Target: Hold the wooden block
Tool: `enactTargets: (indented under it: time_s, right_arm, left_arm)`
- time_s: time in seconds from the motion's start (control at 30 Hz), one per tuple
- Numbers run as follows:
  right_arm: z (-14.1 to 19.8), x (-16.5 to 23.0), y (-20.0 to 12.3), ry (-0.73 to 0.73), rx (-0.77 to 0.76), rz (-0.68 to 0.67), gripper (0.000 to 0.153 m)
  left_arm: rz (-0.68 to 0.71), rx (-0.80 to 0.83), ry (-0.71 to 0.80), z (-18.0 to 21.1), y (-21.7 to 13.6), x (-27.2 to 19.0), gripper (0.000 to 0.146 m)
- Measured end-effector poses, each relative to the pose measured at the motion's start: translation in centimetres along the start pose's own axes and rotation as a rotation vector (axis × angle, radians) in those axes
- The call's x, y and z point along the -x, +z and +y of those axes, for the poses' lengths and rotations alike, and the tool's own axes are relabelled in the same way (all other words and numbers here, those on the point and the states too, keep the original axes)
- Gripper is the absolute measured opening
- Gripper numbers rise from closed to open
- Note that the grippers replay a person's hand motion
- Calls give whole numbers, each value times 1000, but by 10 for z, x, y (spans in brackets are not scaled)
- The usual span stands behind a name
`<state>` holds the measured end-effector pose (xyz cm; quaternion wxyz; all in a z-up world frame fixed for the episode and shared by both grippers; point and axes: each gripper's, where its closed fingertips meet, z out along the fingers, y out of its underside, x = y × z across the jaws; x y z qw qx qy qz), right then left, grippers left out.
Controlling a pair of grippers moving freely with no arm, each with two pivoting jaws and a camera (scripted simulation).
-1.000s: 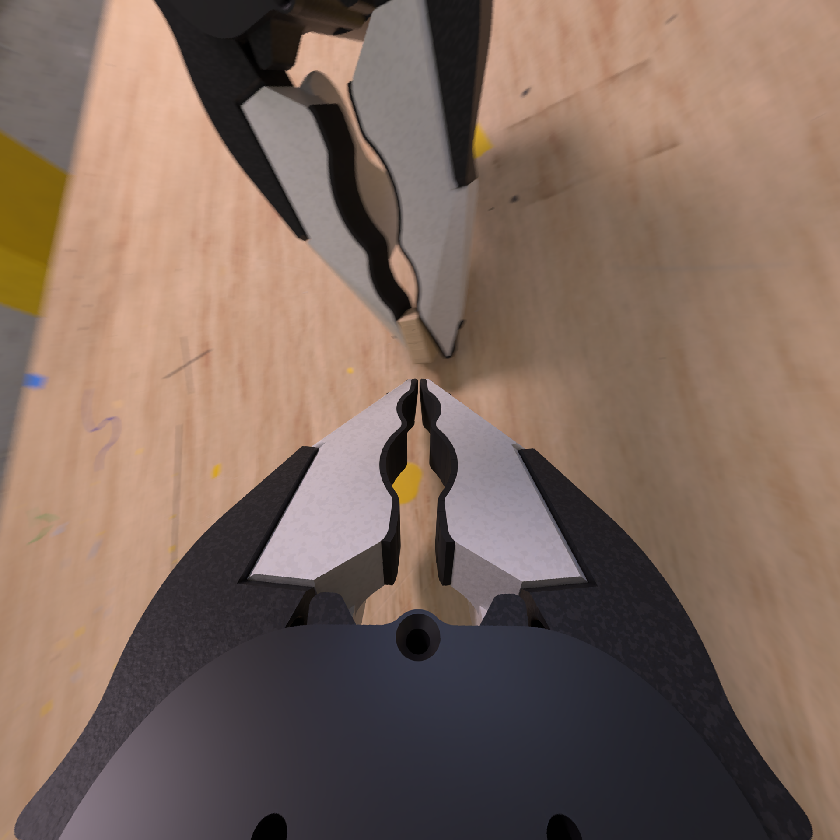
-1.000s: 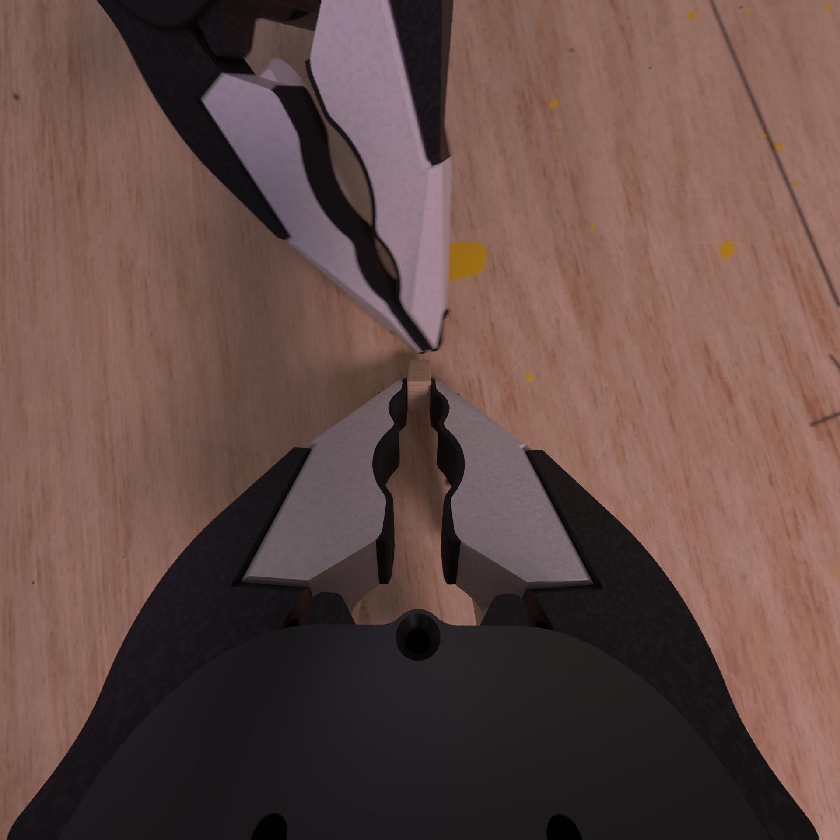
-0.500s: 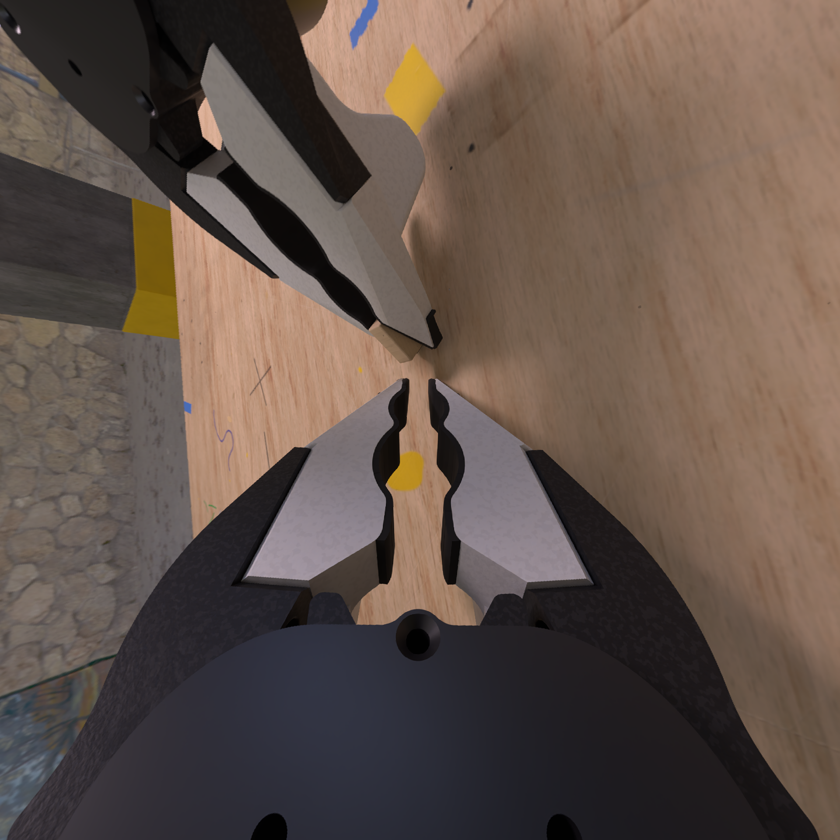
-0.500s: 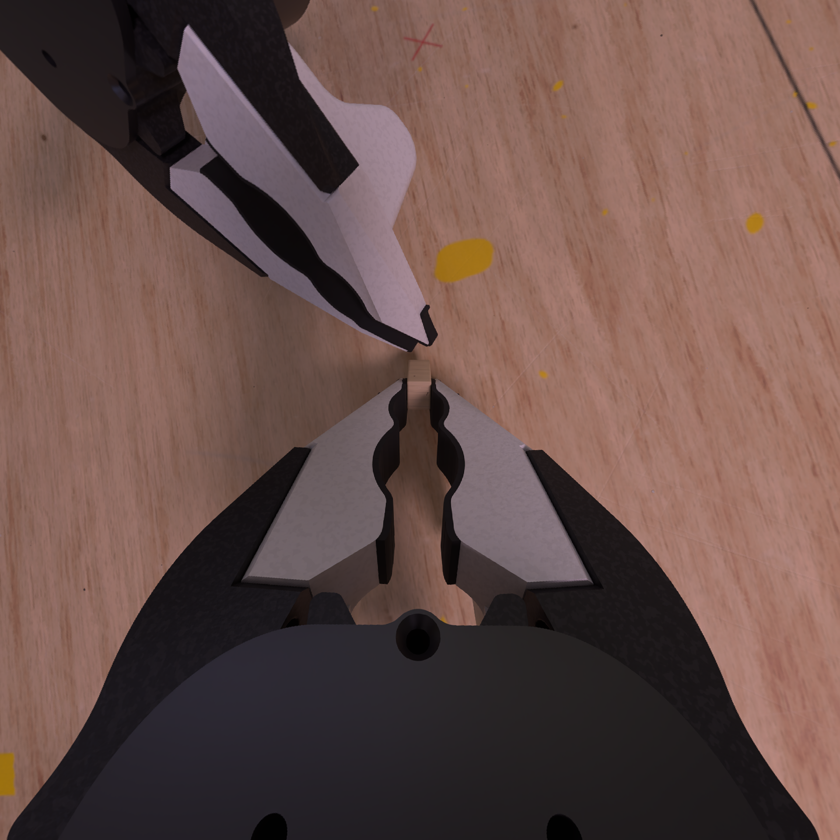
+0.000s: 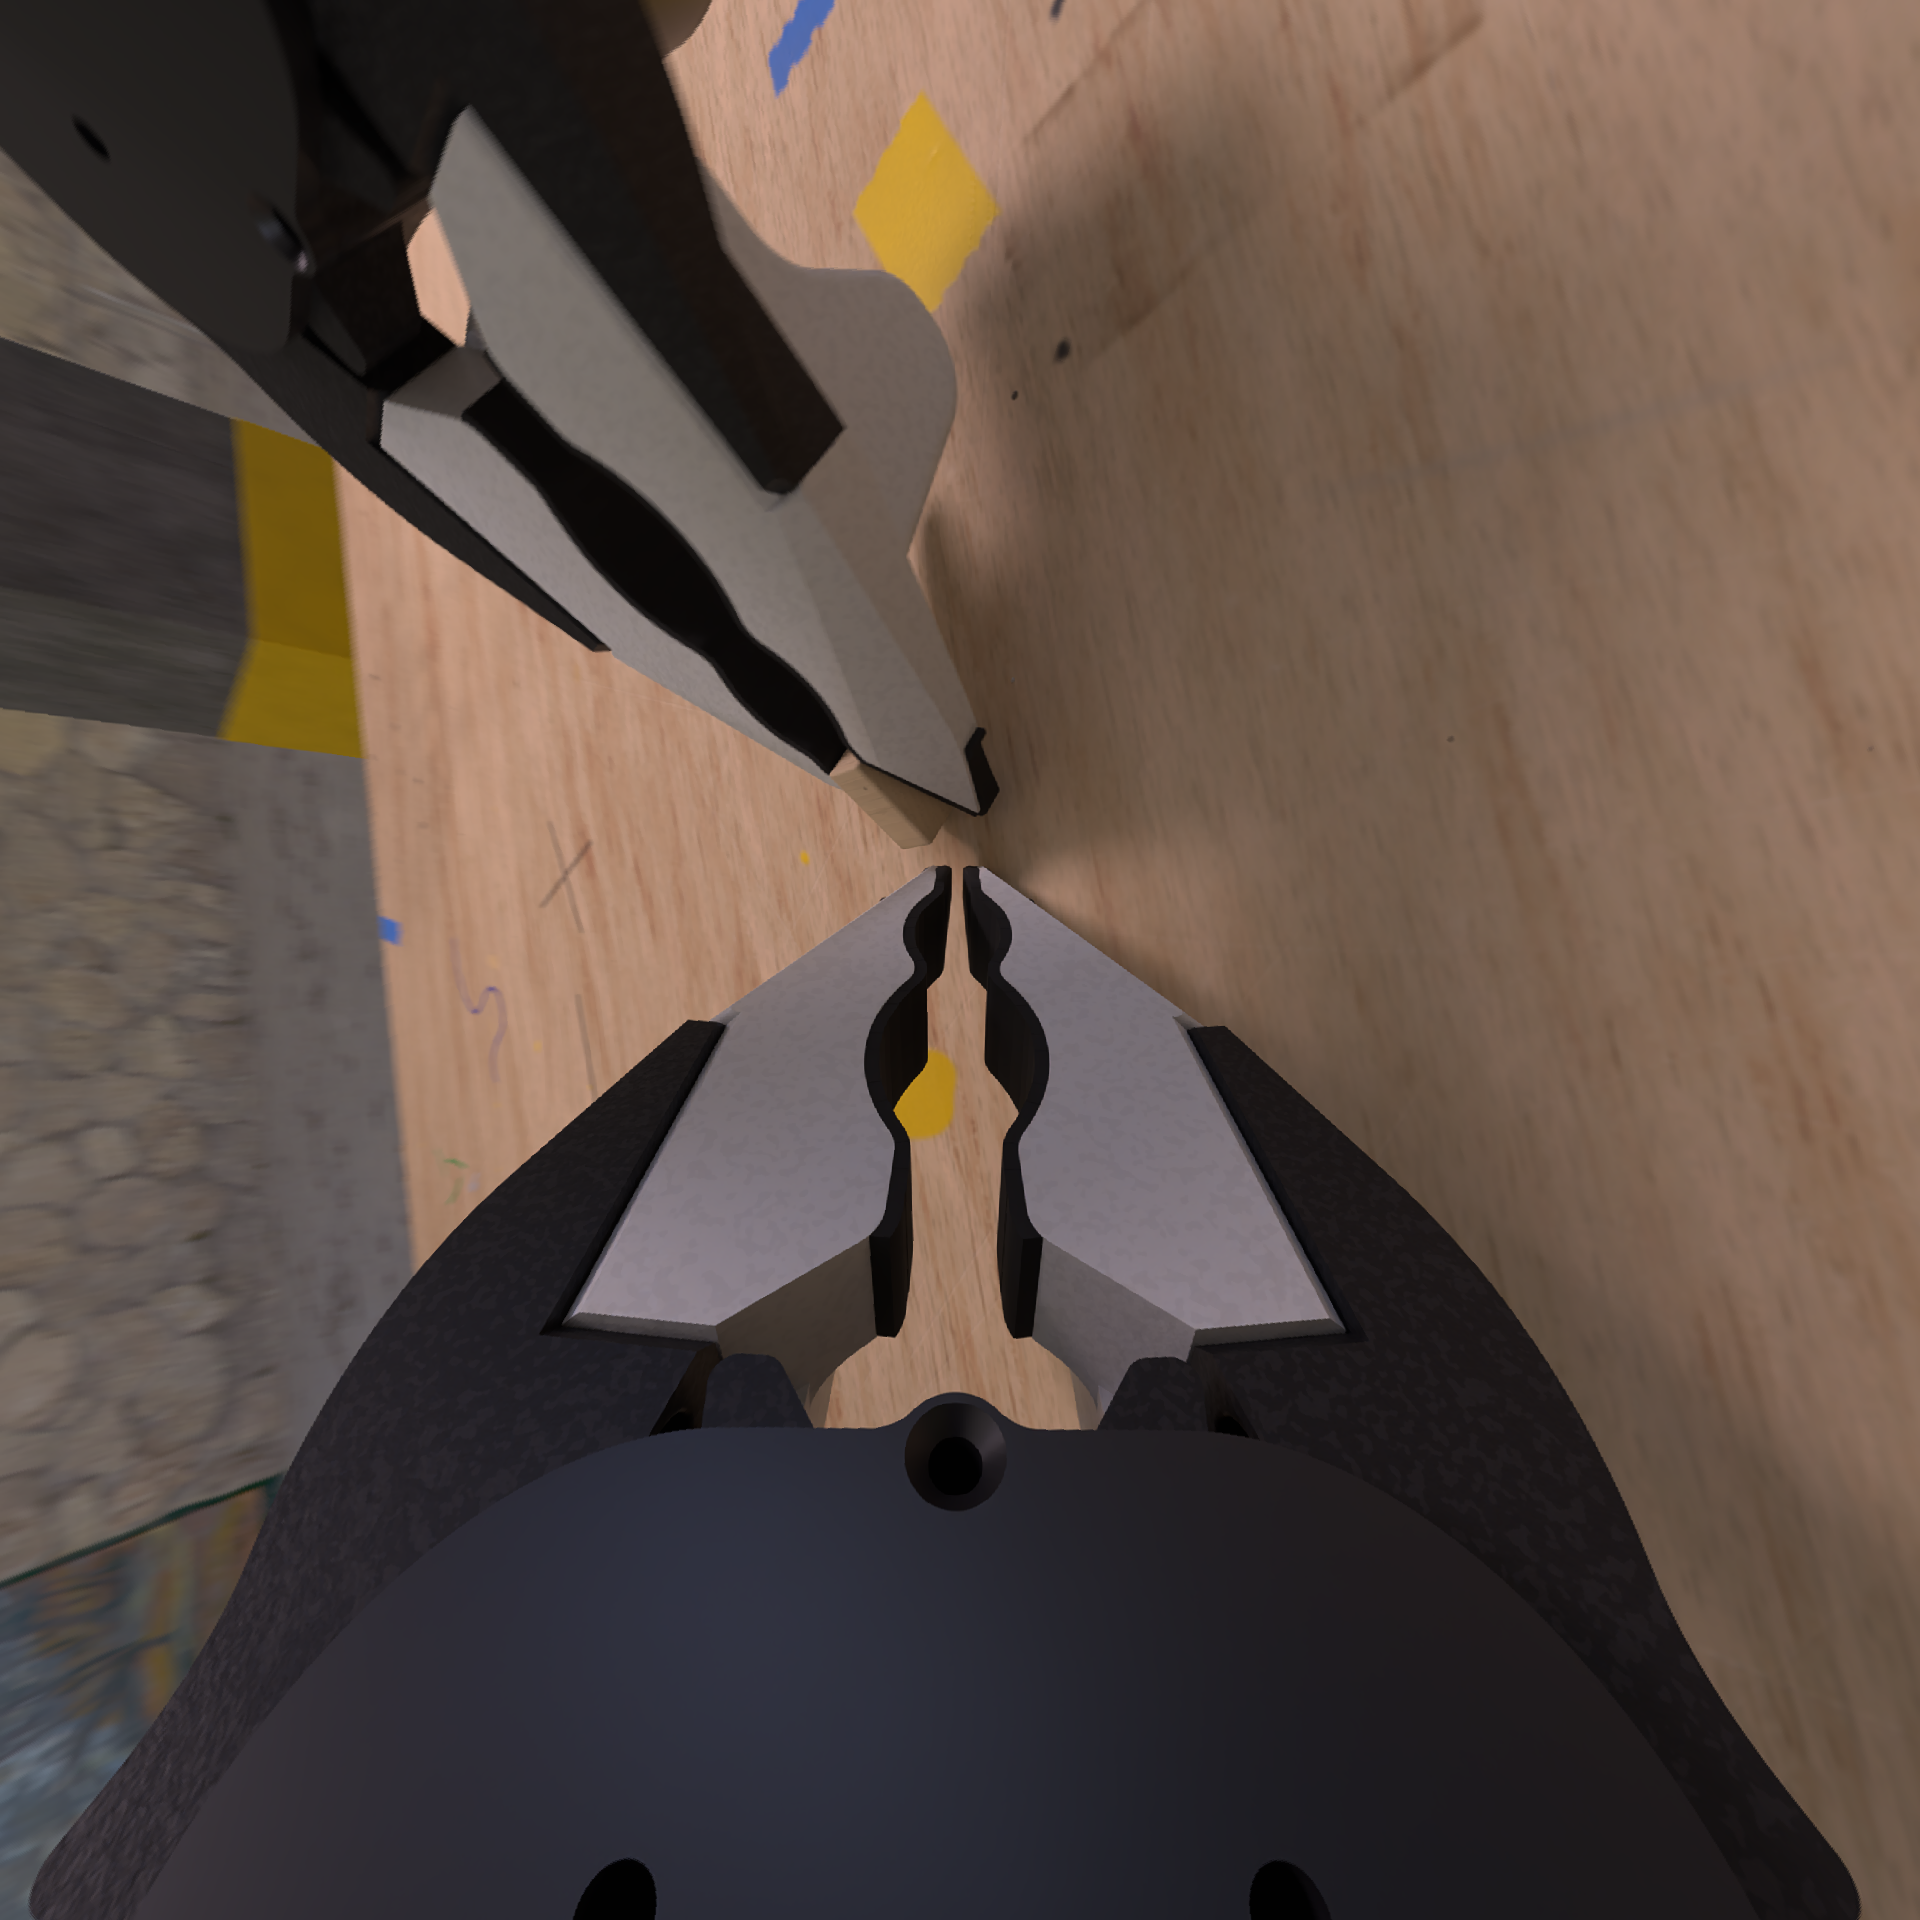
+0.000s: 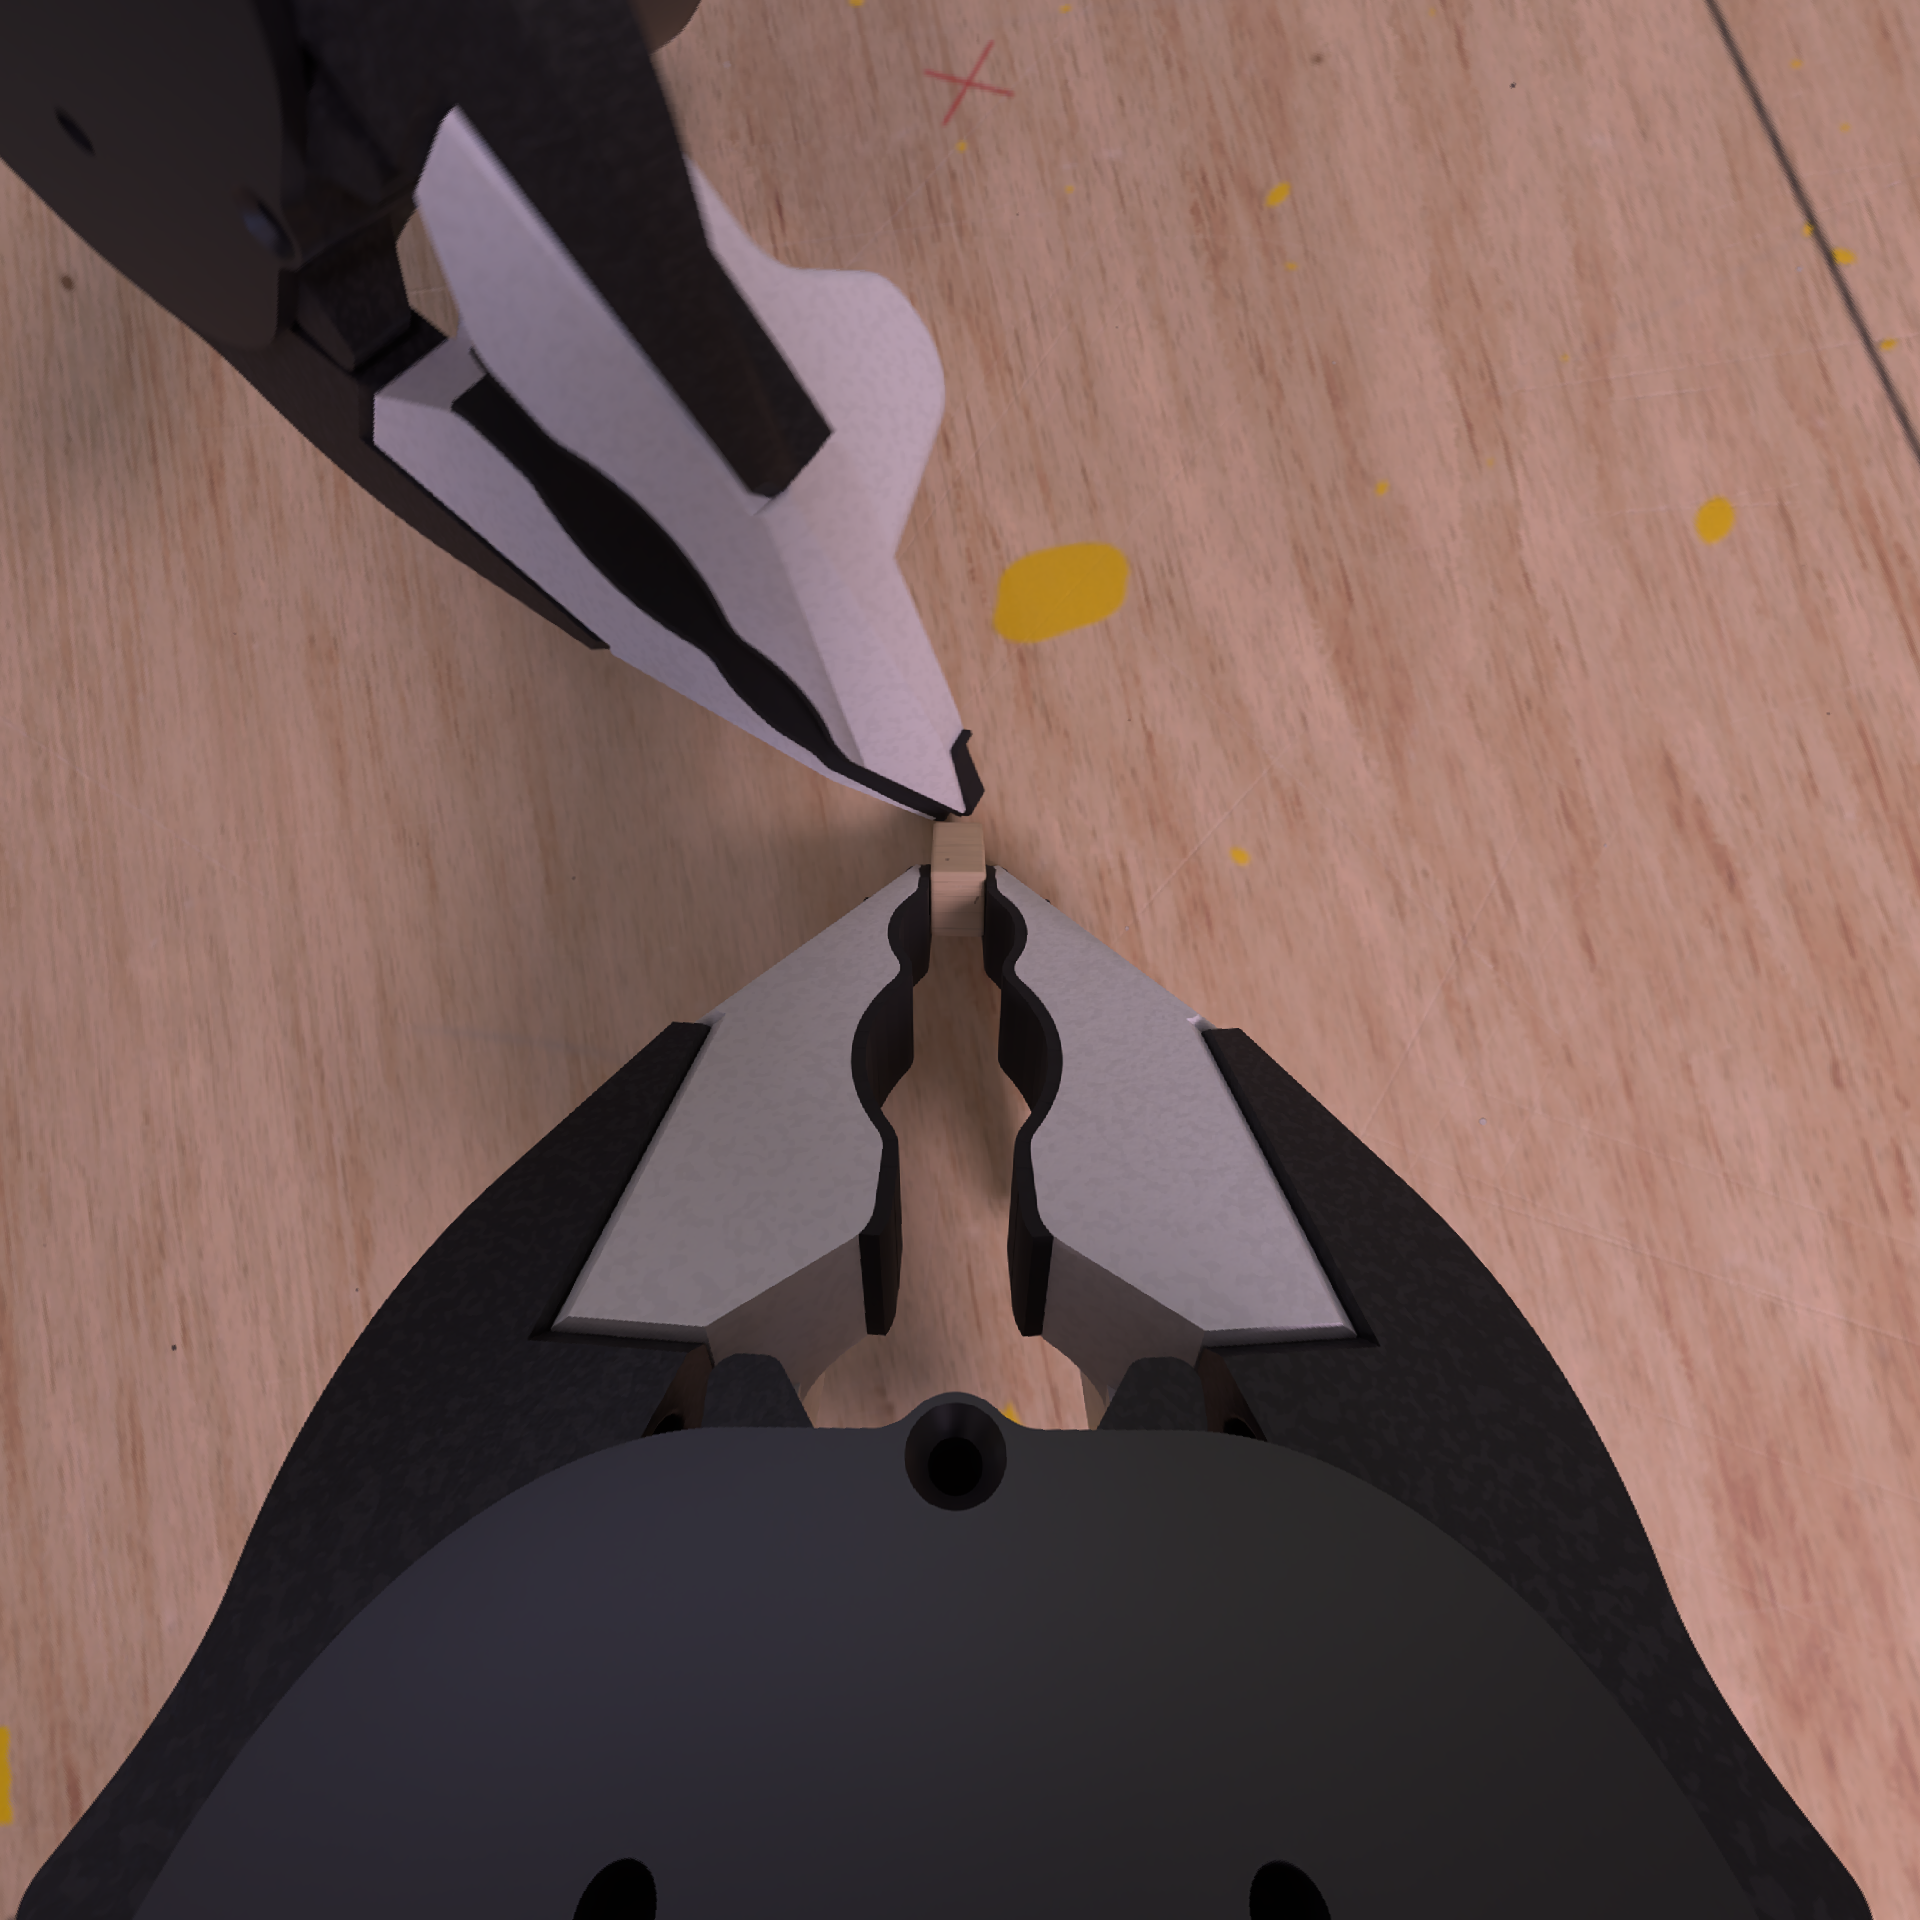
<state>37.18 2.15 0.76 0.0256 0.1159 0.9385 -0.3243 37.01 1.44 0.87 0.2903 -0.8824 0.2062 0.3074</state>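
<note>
A small pale wooden block is pinched between the tips of my right gripper, which is shut on it above the wooden table top. In the left wrist view the block sticks out of the right gripper's tips at upper left. My left gripper is shut with only a thin slit between its tips and nothing in it, just short of the block's end. In the right wrist view the left gripper points down at the block's far end, very close to it.
The table top carries yellow paint spots and a red cross mark. In the left wrist view the table's edge runs down the left, with a stone floor and a grey beam with a yellow end beyond it.
Both grippers have turned, so each shows more slanted in the other's view, and the table edge and floor came into the left view. The left gripper's tips widened slightly, then narrowed again.
</note>
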Motion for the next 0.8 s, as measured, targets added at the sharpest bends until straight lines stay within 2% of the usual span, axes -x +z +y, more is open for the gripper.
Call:
enactTargets:
  time_s: [0.13,0.5,0.6,0.8]
  right_arm:
    - [0,0,0,-5,2,5,8]
    - [-1,-3,0,7,-10,24,8]
    - [-3,3,2,-14,-5,2,8]
    - [-4,4,4,-17,-5,6,8]
  left_arm:
    - [85,-6,-57,1,1,3,7]
    - [-177,57,17,3,0,7,1]
    - [-316,90,-25,12,3,25,0]
    - [-309,28,-90,15,-15,21,0]
